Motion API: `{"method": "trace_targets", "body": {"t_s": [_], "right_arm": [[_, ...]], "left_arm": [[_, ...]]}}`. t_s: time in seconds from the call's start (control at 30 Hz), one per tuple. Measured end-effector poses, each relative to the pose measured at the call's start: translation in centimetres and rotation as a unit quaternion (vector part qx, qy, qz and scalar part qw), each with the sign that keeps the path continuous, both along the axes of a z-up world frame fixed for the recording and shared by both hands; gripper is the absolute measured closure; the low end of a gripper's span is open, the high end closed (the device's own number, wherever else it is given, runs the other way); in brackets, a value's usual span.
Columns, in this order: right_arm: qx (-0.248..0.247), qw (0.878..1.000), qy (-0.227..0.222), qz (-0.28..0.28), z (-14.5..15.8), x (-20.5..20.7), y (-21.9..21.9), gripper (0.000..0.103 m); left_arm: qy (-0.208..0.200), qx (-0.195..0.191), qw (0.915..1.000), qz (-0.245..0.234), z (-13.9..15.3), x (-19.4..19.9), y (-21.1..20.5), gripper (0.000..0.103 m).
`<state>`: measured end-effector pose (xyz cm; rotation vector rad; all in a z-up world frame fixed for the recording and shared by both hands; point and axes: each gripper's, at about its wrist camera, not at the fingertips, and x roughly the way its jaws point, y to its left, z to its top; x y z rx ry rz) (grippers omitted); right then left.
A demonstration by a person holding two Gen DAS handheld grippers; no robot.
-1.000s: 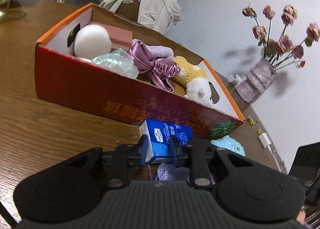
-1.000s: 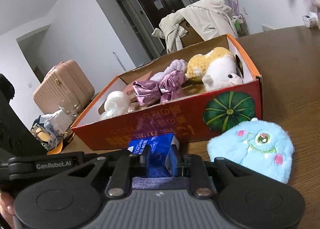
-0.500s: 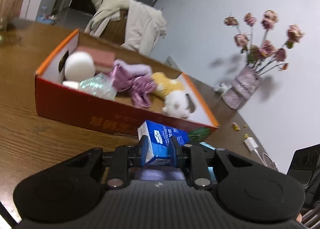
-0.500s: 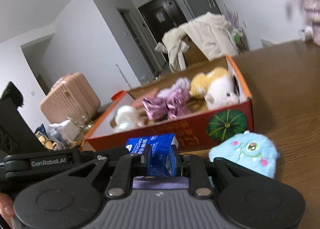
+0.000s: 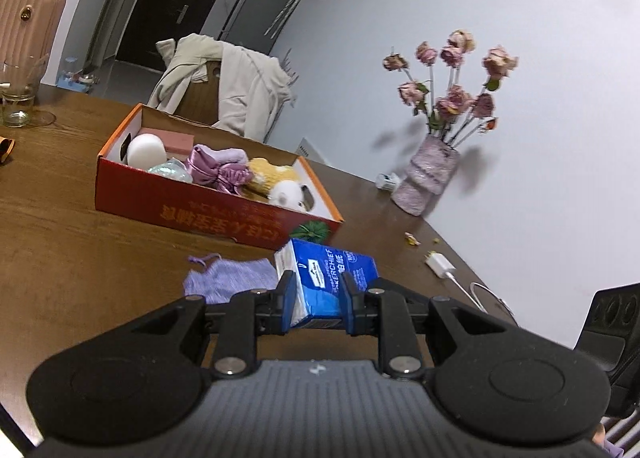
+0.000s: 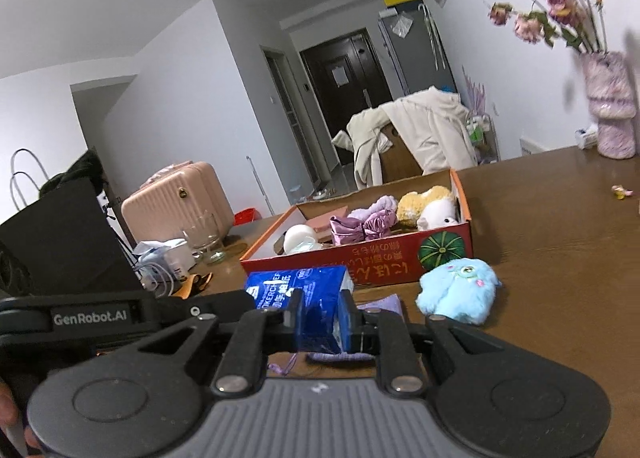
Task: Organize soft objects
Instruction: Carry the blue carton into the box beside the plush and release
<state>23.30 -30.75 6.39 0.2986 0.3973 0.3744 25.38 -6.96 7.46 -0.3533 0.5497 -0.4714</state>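
Observation:
A blue tissue pack (image 5: pixel 328 278) hangs above the wooden table, held from both ends. My left gripper (image 5: pixel 317 282) is shut on it. My right gripper (image 6: pixel 321 300) pinches the same tissue pack (image 6: pixel 296 286), its jaws still closing on it. The red cardboard box (image 5: pixel 208 214) stands beyond, holding a white ball (image 5: pixel 146 150), purple scrunchies (image 5: pixel 220 170) and a yellow-white plush (image 5: pixel 276 182). A purple knit pouch (image 5: pixel 232 278) lies on the table below the pack. A light-blue plush (image 6: pixel 458 290) sits in front of the box (image 6: pixel 360 264), at its right end.
A vase of dried roses (image 5: pixel 428 182) stands at the table's far right by the wall. A white charger and cable (image 5: pixel 440 264) lie near it. A glass (image 5: pixel 16 98) stands far left. A chair draped with a jacket (image 5: pixel 224 86) is behind the box. A pink suitcase (image 6: pixel 176 202) stands on the floor.
Both grippers have risen and drawn back from the box with the tissue pack between them. The box now looks smaller and farther, and the purple pouch lies exposed on the table.

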Motion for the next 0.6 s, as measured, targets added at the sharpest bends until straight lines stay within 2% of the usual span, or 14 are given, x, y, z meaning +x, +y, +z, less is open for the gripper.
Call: {"method": "trace_targets", "body": {"t_s": [0.13, 0.3, 0.43, 0.6], "right_arm": [[0.002, 1.0, -0.011, -0.007, 0.4, -2.5, -0.4, 0.088], [0.011, 1.0, -0.013, -0.012, 0.5, -3.4, -1.1, 0.088], [0.013, 1.0, -0.014, -0.018, 0.6, -2.6, -1.7, 0.088], [0.016, 1.0, -0.006, -0.02, 1.1, 1.0, -2.8, 0.088]], "left_arm": [[-0.007, 0.0, 1.0, -0.007, 0.3, -2.1, -0.3, 0.08], [-0.013, -0.005, 0.9998, -0.011, 0.6, -2.7, -0.7, 0.08], [-0.009, -0.007, 0.9998, -0.014, 0.6, -1.2, -1.4, 0.08], [-0.001, -0.009, 0.9999, -0.011, 0.8, 3.0, -2.5, 0.08]]}}
